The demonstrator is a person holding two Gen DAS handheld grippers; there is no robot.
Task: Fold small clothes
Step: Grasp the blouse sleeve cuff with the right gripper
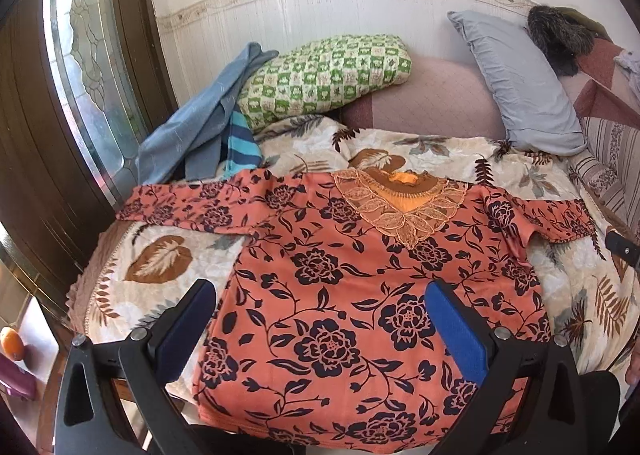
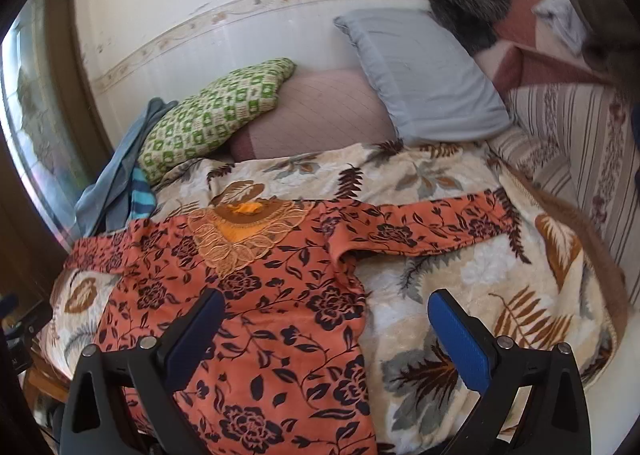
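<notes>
Nearest the lens, the left gripper [image 1: 320,315] hangs with its blue-padded jaws spread wide above the lower half of an orange floral blouse [image 1: 360,295], clamping nothing. Seen from its own camera, the right gripper [image 2: 326,329] is likewise wide apart and empty, one finger over the blouse's right edge, the other over the leaf-print blanket [image 2: 500,275]. Spread front-up on that blanket, the blouse [image 2: 260,315] lies flat and unfolded, both sleeves stretched out sideways and its embroidered neckline [image 1: 400,203] pointing toward the wall. Just beyond the left sleeve sits a heap of blue cloth [image 1: 208,123] with a striped piece. Farther back, a green checked pillow [image 1: 324,75] rests against a pink bolster [image 1: 432,103], beside a grey pillow [image 1: 516,83] propped near the wall.
</notes>
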